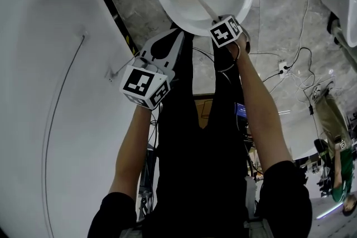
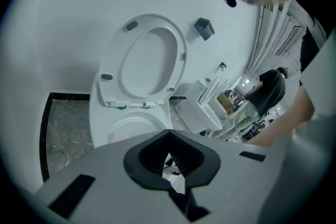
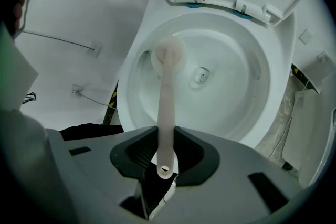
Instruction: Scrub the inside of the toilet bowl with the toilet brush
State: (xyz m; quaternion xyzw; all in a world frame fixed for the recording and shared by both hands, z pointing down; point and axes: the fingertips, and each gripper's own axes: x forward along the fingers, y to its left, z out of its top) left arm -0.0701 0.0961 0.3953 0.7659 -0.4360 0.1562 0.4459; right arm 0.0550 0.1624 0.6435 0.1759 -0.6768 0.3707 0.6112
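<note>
right gripper clamps the toilet brush handle, head in the bowl; left gripper closed, empty.

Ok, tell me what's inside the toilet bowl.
The toilet brush, head on the toilet bowl's left wall, handle clamped in the right tool; a small outlet at the bottom. The head hides the wall beneath.

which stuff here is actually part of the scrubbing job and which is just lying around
In the job: toilet brush, shut in the right gripper; toilet bowl, brush head inside it; lifted seat.
Just about: left gripper, shut and empty; floor cables; grey wall box.
</note>
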